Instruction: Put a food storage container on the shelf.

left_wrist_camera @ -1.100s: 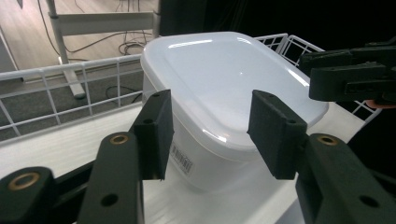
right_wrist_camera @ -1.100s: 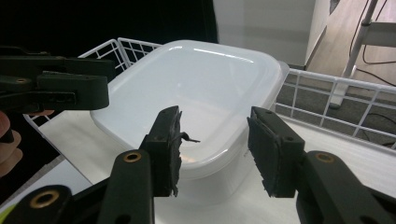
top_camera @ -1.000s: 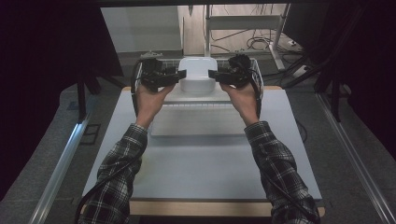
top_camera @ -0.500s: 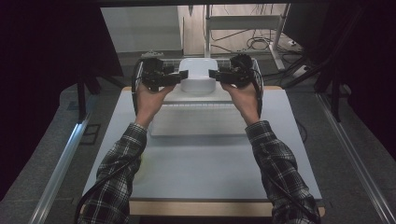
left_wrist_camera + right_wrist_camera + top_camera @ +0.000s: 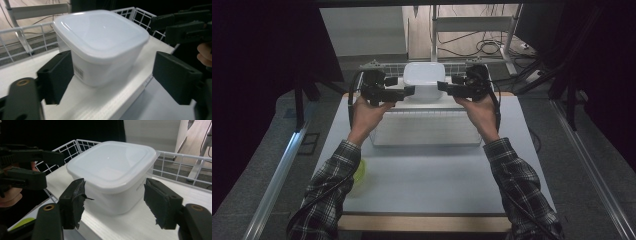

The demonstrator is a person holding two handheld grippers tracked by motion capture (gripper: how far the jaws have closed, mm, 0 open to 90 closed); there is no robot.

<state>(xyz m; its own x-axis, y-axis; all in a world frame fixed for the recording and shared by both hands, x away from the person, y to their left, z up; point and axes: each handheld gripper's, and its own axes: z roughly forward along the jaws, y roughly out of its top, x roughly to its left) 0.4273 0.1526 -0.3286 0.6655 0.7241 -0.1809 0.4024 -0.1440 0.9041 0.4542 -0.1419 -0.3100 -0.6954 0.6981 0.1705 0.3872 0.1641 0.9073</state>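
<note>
A white lidded plastic container (image 5: 424,77) stands on the upper shelf of a white wire rack (image 5: 427,120) at the far side of the table. My left gripper (image 5: 408,92) points at its left side and my right gripper (image 5: 442,86) at its right side. Both are open, jaws spread wider than the container and short of touching it. In the left gripper view the container (image 5: 100,45) sits just ahead between the jaws, a barcode label on its wall. In the right gripper view the container (image 5: 112,172) also sits ahead between the jaws, with the other gripper (image 5: 27,170) at left.
The rack's wire rail (image 5: 175,162) runs behind the container. A yellow-green object (image 5: 360,172) lies on the grey table (image 5: 432,175), partly hidden by the left sleeve. Metal rails flank the table; cables and a stand lie on the floor behind.
Both grippers have closed in a little toward the container's sides and edged slightly nearer each other. The container has not moved.
</note>
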